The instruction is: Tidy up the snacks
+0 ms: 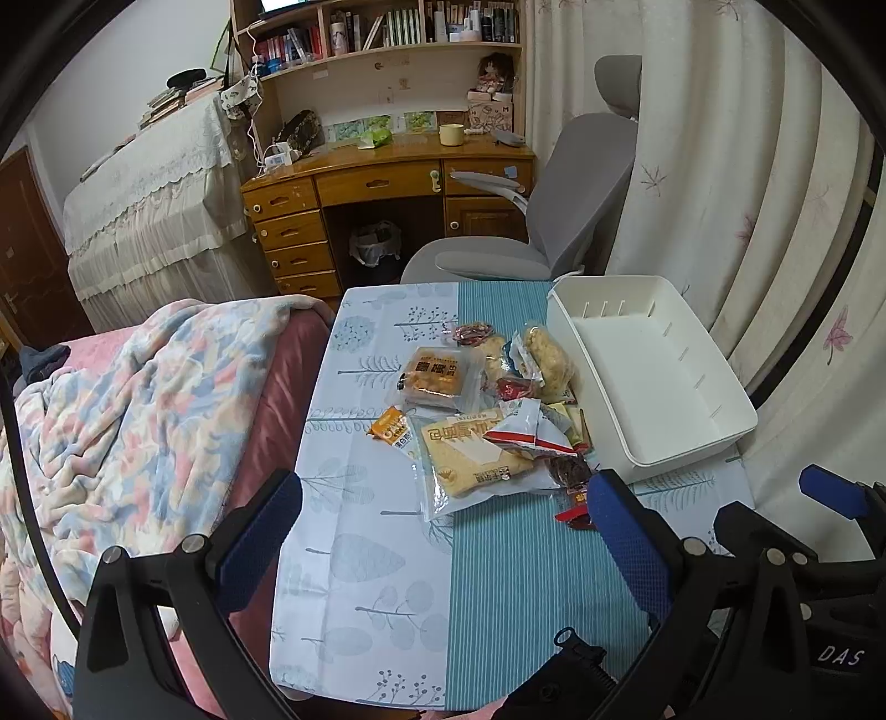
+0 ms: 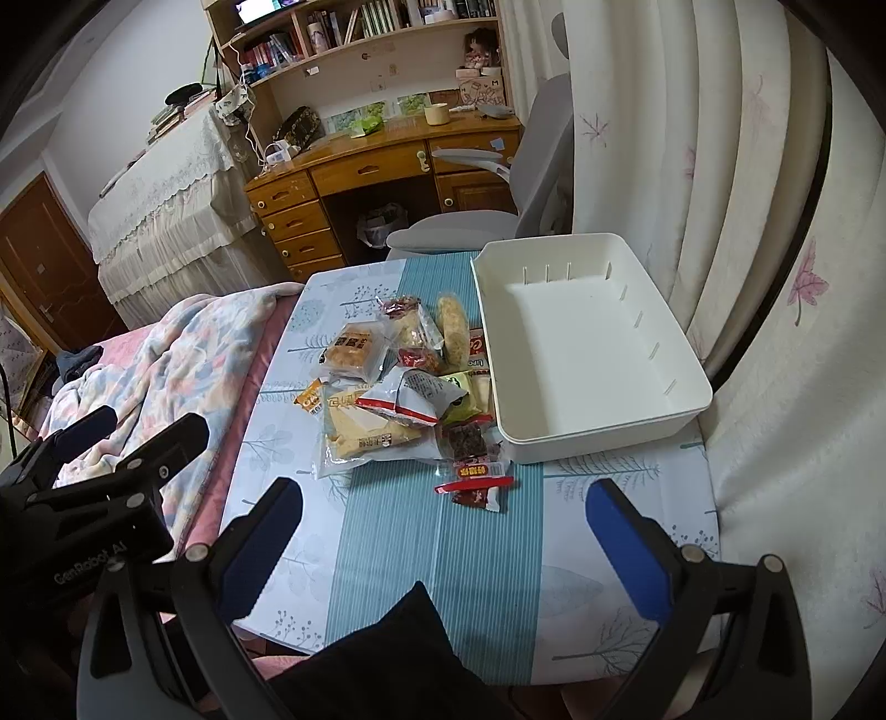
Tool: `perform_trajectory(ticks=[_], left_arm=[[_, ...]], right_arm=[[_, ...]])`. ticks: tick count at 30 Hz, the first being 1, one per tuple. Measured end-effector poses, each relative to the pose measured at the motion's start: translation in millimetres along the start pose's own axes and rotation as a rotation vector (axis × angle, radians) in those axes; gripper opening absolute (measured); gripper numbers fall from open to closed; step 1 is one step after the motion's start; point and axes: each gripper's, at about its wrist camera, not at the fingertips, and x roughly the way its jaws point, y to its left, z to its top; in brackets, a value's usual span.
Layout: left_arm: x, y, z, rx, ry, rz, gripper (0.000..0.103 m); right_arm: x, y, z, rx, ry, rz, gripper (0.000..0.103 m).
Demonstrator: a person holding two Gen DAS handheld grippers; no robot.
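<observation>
Right wrist only — red sachet [image 2: 476, 486] unobstructed

Bedroom setup: wooden desk [image 1: 387, 183] with bookshelves [image 1: 382, 33] above, grey office chair [image 1: 554, 210] beside pale leaf-print curtains [image 1: 747, 166], bed with a pastel blanket [image 1: 138, 399] on the left.

Black grippers [image 2: 443, 545] — blue pads [image 2: 623, 554], silver screws, white "GenRobot" mark.
</observation>
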Motion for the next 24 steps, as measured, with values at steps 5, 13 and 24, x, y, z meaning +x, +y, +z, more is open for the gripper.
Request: perform_trajectory(ticks=[5, 13, 24], left_arm=[[3, 0, 1, -0.002, 0.009, -0.017, 0.102], [5, -5, -15, -0.012, 0.045, -0.013, 0.102], [-5, -20, -29, -0.030, 0.087, 0.041, 0.102]], right_arm=[[1, -1, -1, -0.003, 0.002, -0.004, 0.103], [1, -7, -4, -0.011, 0.012, 0.005, 0.103], [2, -32, -7, -0.036, 0.056, 0.030, 0.103]])
